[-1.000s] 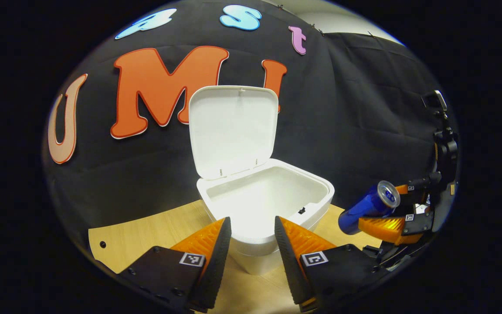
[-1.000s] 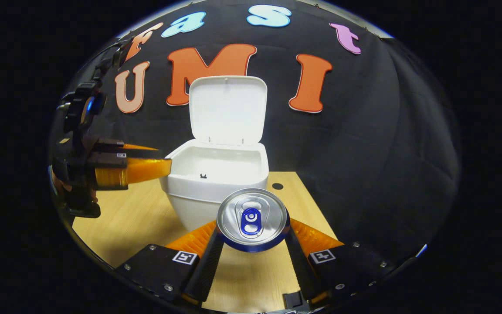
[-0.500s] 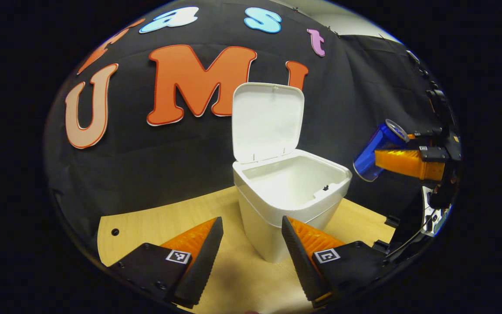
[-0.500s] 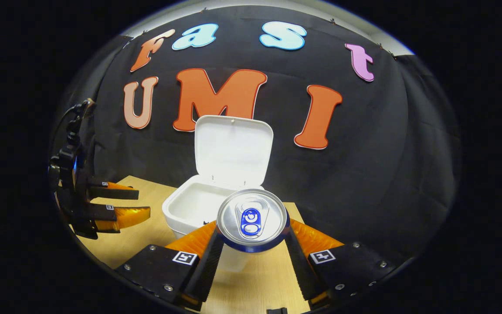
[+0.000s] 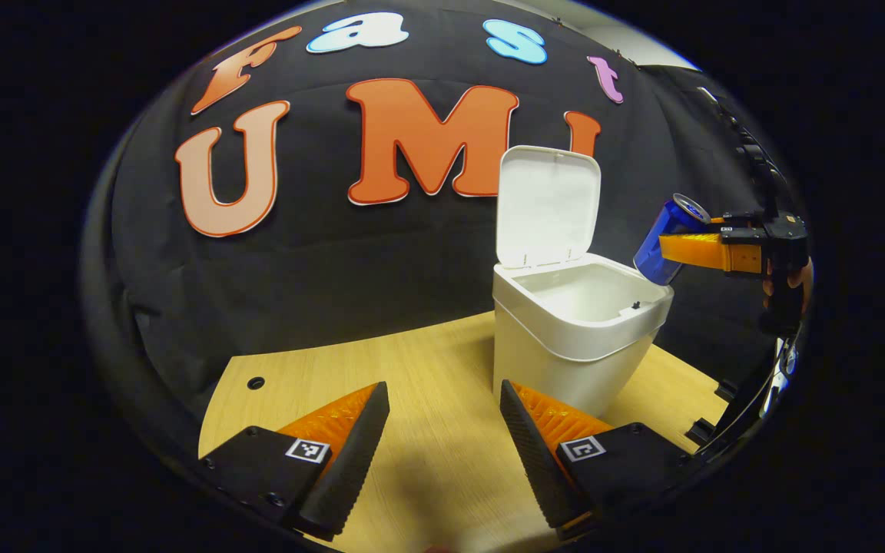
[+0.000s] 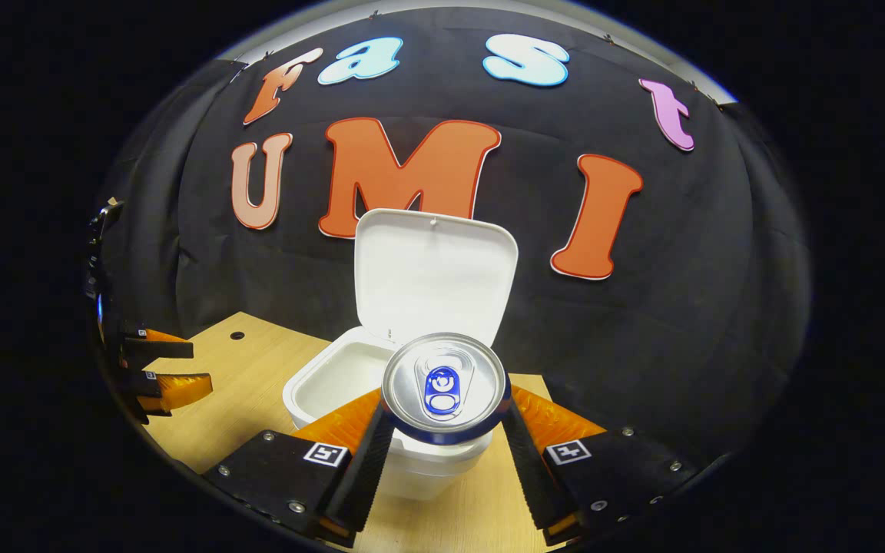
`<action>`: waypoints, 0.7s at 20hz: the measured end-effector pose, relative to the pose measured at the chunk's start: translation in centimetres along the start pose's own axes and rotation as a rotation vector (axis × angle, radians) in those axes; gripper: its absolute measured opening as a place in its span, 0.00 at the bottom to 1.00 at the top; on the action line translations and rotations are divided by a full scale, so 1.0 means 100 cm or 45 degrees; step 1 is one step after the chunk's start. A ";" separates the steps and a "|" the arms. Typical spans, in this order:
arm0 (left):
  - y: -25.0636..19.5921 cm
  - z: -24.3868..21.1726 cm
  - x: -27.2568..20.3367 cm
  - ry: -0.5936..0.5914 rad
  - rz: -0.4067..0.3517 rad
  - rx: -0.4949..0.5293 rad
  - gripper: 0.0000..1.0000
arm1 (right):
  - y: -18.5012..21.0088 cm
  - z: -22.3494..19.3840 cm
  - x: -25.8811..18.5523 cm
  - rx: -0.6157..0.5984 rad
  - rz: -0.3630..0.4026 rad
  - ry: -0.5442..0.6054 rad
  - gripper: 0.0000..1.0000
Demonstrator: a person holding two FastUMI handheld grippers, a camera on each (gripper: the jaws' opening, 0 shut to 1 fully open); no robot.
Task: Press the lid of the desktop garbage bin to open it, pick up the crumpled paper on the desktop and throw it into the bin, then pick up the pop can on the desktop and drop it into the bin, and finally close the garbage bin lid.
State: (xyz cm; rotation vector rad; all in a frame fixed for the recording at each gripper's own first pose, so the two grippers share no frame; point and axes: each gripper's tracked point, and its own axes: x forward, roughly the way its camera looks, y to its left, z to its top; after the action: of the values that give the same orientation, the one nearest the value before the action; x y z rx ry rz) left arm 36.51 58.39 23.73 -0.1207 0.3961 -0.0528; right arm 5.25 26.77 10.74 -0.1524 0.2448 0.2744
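Observation:
The white garbage bin stands on the wooden desktop with its lid swung up. In the right gripper view the bin sits just beyond and below the blue pop can, whose silver top faces the camera. My right gripper is shut on the can. In the left gripper view the same can hangs tilted above the bin's right rim, held by the right gripper. My left gripper is open above the desk, left of the bin, with nothing between its fingers.
The wooden desktop has a small round hole near its left corner. Black cloth closes off the back. A hand holds the right gripper at the far right. The left gripper shows at the left edge of the right gripper view.
My right gripper has lifted the can and carried it towards the bin's opening. My left gripper has drawn back and to the left, away from the bin.

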 end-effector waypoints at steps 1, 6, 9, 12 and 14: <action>0.004 -0.004 -0.003 0.003 0.019 -0.007 0.92 | 0.001 -0.004 0.004 0.003 0.005 0.013 0.79; 0.020 -0.014 -0.019 0.006 0.122 -0.038 0.93 | 0.002 -0.023 0.017 0.015 0.022 0.072 0.79; 0.027 -0.015 -0.028 0.001 0.174 -0.057 0.93 | 0.001 -0.034 0.022 0.022 0.031 0.106 0.79; 0.028 -0.021 -0.034 0.010 0.199 -0.069 0.94 | 0.001 -0.039 0.025 0.014 0.025 0.111 0.79; 0.027 -0.022 -0.033 0.016 0.203 -0.073 0.93 | 0.000 -0.042 0.027 0.012 0.021 0.118 0.80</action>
State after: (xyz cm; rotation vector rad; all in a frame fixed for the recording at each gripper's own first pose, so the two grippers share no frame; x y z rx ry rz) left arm 32.67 61.12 22.65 -0.1452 0.4191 0.1151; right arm 6.81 26.68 6.00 -0.1542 0.3397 0.2832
